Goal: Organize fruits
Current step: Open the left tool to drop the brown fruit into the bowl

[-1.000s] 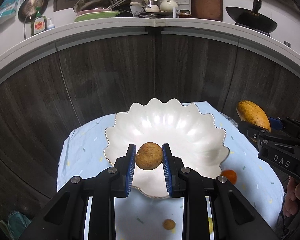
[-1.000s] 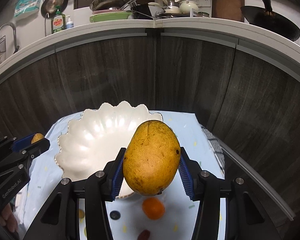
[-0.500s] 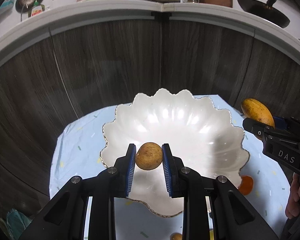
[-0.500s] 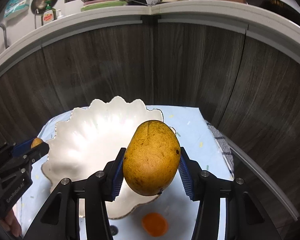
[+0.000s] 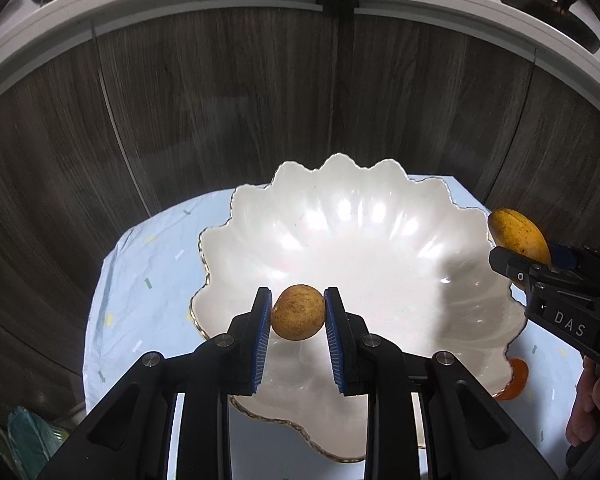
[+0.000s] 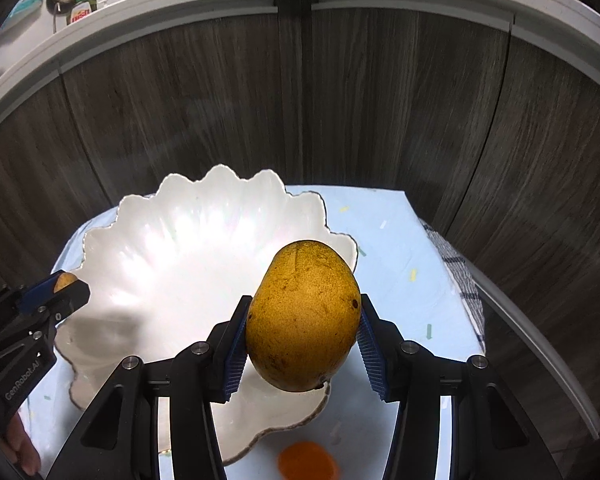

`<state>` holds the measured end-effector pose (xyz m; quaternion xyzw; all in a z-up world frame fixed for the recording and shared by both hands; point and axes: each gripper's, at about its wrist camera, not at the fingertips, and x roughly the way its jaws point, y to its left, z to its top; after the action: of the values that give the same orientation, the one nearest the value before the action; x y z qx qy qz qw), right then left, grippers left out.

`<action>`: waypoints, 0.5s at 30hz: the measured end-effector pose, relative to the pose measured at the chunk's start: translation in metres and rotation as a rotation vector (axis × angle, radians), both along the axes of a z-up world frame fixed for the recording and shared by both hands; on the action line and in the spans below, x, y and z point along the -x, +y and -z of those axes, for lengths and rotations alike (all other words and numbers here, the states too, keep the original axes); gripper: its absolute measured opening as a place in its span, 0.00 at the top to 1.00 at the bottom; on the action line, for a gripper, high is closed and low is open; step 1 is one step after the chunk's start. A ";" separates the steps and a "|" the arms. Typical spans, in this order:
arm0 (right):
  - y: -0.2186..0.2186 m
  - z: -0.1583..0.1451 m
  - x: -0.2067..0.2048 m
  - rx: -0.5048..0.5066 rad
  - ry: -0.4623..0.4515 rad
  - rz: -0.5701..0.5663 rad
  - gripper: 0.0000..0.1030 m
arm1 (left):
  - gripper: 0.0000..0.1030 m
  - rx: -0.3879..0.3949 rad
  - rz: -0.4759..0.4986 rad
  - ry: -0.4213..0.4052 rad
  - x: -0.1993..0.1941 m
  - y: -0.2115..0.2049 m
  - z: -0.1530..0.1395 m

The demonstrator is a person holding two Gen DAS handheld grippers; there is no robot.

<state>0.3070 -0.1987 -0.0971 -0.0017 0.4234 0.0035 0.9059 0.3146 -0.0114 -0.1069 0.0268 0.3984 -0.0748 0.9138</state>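
My left gripper (image 5: 297, 314) is shut on a small round brown fruit (image 5: 298, 312) and holds it above the near left part of a white scalloped bowl (image 5: 360, 248). My right gripper (image 6: 302, 338) is shut on a large yellow mango (image 6: 303, 316) and holds it over the bowl's (image 6: 172, 256) right rim. The bowl is empty. The mango (image 5: 518, 236) and the right gripper (image 5: 556, 284) show at the right of the left wrist view. The left gripper (image 6: 66, 292) with its fruit (image 6: 64, 281) shows at the left of the right wrist view.
The bowl stands on a light blue cloth (image 5: 148, 264) over a small table. A small orange fruit (image 6: 308, 462) lies on the cloth by the bowl's near right rim; it also shows in the left wrist view (image 5: 514, 380). Dark wood cabinet doors (image 5: 260, 112) rise behind. A checked towel (image 6: 458, 272) hangs at the table's right edge.
Both grippers have moved forward and lower toward the bowl, which now looks larger and nearer. Each still holds its fruit. The loose fruits near the front have dropped out of view.
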 end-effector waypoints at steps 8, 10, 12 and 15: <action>-0.001 0.008 -0.005 0.009 0.044 0.020 0.49 | 0.48 -0.035 -0.018 -0.012 -0.001 0.001 0.000; -0.002 0.005 -0.004 0.016 0.031 0.038 0.37 | 0.39 -0.034 -0.024 -0.009 -0.001 0.003 0.001; -0.003 0.001 -0.001 0.026 0.008 0.049 0.27 | 0.32 -0.035 -0.035 -0.013 0.000 0.005 -0.001; -0.002 -0.005 0.002 0.034 -0.006 0.050 0.25 | 0.23 -0.048 -0.044 -0.024 0.003 0.005 -0.004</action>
<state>0.3051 -0.2011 -0.0918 -0.0067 0.4206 -0.0262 0.9068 0.3117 -0.0062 -0.1028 0.0409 0.3895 -0.0446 0.9190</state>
